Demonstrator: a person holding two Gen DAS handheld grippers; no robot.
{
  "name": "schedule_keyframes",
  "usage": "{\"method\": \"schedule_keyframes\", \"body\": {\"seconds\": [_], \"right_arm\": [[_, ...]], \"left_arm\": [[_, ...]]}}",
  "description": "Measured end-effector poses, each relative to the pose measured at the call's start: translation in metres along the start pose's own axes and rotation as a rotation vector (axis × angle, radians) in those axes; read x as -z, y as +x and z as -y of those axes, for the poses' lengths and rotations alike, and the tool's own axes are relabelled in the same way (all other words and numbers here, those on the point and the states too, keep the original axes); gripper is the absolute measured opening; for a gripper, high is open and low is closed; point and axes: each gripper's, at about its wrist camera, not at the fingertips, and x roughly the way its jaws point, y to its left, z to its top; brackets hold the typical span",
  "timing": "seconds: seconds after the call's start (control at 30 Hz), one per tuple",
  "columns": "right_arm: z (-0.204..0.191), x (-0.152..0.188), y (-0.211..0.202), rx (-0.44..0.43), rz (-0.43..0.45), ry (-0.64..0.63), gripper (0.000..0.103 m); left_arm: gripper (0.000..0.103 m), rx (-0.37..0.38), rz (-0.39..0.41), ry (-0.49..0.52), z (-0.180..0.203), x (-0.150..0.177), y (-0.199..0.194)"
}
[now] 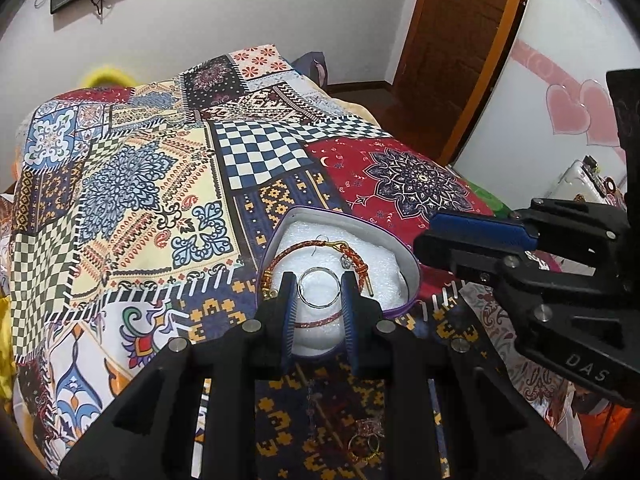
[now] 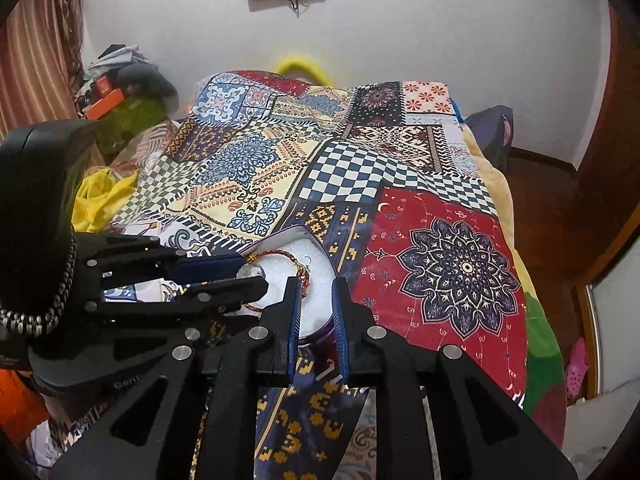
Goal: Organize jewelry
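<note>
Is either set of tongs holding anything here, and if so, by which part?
The left tongs pinch a silver hoop by its two opposite sides, over the heart-shaped box. The right tongs hold nothing.

A home bedroom: patchwork bedspread (image 1: 168,184), wooden door (image 1: 452,40), curtain (image 2: 36,40).
</note>
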Motion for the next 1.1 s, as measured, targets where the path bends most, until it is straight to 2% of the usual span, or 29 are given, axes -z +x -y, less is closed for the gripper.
{"method": "schedule_keyframes", "body": {"seconds": [0.1,0.17,0.23,0.3,0.7,0.9,1.1], "right_arm": [[-0.002,0.0,-0.005,0.011,0.01,-0.003,0.015],[-0.004,0.0,-0.009,0.014,0.018,-0.001,0.019],[-0.006,0.0,-0.015,0.018,0.035,0.004,0.03],[-0.008,0.001,-0.024,0.024,0.056,0.006,0.033],[-0.03,0.01,-0.065,0.022,0.122,0.01,0.033],[-0.043,0.019,-0.065,0.022,0.099,-0.006,0.033],[-0.051,0.032,-0.055,0.036,0.042,-0.057,0.033]], "left_arm": [[0.021,-0.003,0.01,-0.007,0.0,0.001,-0.01],[0.025,-0.004,0.016,-0.01,0.0,0.001,-0.017],[0.029,-0.011,0.024,-0.009,0.0,0.001,-0.025],[0.029,-0.025,0.037,-0.007,0.001,0.002,-0.034],[0.029,-0.072,0.111,-0.022,0.001,0.023,-0.103],[0.029,-0.081,0.109,-0.03,-0.002,0.037,-0.118],[0.029,-0.078,0.067,-0.036,-0.008,0.055,-0.112]]}}
